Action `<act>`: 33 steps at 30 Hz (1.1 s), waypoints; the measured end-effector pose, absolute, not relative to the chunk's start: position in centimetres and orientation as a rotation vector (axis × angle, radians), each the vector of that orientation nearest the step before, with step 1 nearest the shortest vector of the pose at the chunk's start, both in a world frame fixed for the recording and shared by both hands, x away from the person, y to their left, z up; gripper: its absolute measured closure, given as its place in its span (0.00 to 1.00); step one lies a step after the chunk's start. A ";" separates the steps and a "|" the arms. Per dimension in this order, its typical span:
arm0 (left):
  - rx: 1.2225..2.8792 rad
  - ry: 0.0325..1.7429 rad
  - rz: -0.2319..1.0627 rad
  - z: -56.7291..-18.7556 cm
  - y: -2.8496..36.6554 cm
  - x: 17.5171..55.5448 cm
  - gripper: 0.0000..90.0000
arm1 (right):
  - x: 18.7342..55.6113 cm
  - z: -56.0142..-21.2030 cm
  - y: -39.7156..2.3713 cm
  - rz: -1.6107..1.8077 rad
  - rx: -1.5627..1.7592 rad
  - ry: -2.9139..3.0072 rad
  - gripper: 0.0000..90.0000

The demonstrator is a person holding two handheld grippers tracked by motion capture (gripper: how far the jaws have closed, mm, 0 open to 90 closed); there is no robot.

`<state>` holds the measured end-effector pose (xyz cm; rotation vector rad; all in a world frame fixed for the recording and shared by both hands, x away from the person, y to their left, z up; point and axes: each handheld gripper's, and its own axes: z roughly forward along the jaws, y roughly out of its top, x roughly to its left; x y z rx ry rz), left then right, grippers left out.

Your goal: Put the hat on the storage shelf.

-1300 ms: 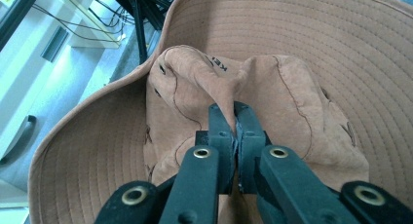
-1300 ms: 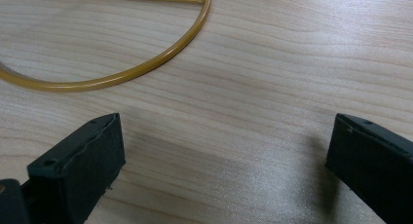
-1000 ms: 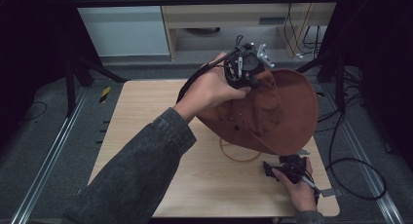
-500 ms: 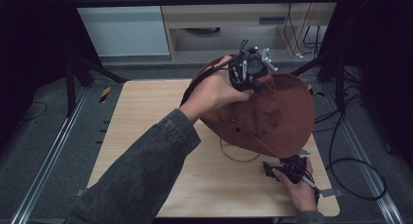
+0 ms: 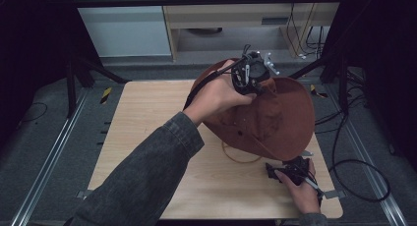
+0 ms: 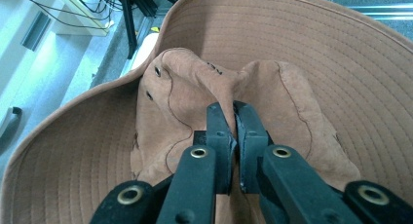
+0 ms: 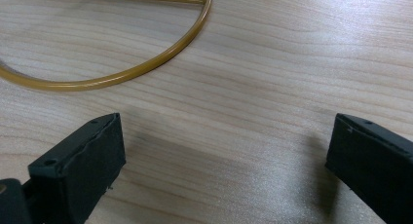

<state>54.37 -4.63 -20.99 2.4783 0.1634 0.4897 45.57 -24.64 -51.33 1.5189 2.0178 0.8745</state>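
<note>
Hat [image 6: 292, 53]: brown, soft suede-like cloth, wide stitched brim, crumpled crown with small eyelets; I hold it lifted above the surface.
Left hand-held gripper [image 6: 233, 118]: my black jaws pinched together on a fold of the crown.
Right hand-held gripper [image 7: 224, 151]: my jaws wide apart, nothing between them, low over the wood.
Ring [image 7: 146, 70]: thin yellow-brown hoop lying flat under the hat.
Surface [image 5: 147, 118]: pale wood-grain board.
</note>
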 end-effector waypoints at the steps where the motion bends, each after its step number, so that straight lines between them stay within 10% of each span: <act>1: 2.480 0.166 0.488 -21.1 -4.6 54.4 0.95 | 45.6 -51.3 -24.6 0.875 1.519 2.017 0.01; 11: 2.451 0.191 0.484 -21.6 -4.4 54.6 0.87 | 45.6 -51.3 -24.7 0.871 1.512 2.015 0.01; 33: 2.378 0.247 0.467 -21.2 -3.8 53.3 0.12 | 45.6 -51.3 -24.6 0.867 1.516 2.012 0.01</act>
